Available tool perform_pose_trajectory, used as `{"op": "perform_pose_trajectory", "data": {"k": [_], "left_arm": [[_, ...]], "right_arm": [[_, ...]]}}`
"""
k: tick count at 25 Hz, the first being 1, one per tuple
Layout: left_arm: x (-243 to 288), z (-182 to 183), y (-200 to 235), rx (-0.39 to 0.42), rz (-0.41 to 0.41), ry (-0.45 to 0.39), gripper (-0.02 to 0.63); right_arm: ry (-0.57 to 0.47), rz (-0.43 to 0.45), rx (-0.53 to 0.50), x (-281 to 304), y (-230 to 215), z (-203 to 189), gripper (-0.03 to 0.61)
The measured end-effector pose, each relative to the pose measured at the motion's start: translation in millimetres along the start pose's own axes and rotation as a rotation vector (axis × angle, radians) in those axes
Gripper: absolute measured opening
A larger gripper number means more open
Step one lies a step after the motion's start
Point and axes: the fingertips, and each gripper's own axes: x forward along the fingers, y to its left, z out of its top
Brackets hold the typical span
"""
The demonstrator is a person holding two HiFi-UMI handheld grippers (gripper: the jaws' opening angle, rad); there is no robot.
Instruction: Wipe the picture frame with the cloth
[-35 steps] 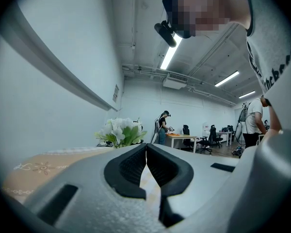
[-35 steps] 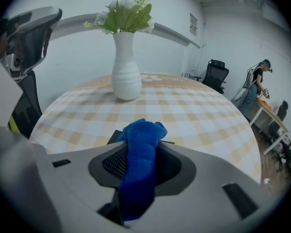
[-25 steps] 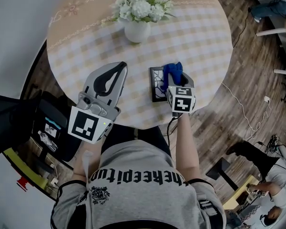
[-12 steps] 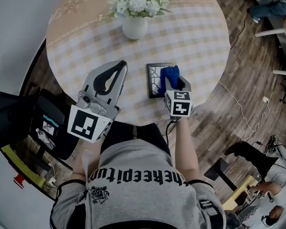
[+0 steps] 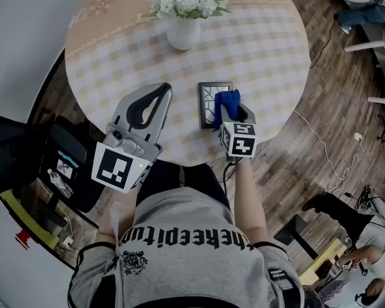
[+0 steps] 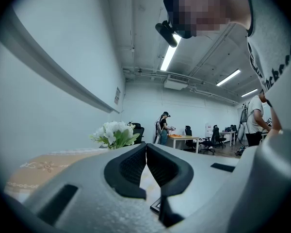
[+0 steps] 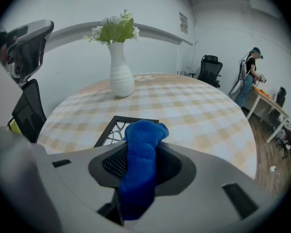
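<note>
A small black picture frame (image 5: 213, 102) with a curved lattice pattern lies flat near the front edge of the round checked table (image 5: 115, 63). My right gripper (image 5: 234, 111) is shut on a blue cloth (image 5: 226, 102), which bunches over the frame's right side. In the right gripper view the blue cloth (image 7: 141, 159) stands up between the jaws, and the picture frame (image 7: 112, 129) shows just beyond it. My left gripper (image 5: 155, 95) hovers left of the frame, jaws closed together and holding nothing. In the left gripper view my left gripper (image 6: 146, 148) has its pads touching.
A white vase of white flowers (image 5: 183, 33) stands at the table's middle back. A black office chair (image 5: 58, 165) sits at the left of the table. Wooden floor (image 5: 346, 95) and a cable lie to the right. People work at desks (image 6: 184, 139) in the distance.
My right gripper with the cloth has drawn back slightly toward me and left along the frame. The left gripper has held still.
</note>
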Motion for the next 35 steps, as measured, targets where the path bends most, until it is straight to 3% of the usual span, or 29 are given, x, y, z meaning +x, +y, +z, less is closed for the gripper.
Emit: {"op": "perform_pose_trajectory", "data": {"k": [15, 35], "left_arm": [[-14.4, 4.5, 7.2, 0.008, 0.049, 0.003, 0.017], [-35.0, 7.1, -8.4, 0.013, 0.067, -0.009, 0.015]], "right_arm": [[0.002, 0.154, -0.029, 9.9, 64.4, 13.1, 0.138], [0.021, 0.168, -0.089, -15.6, 78.3, -20.0, 0.138]]}}
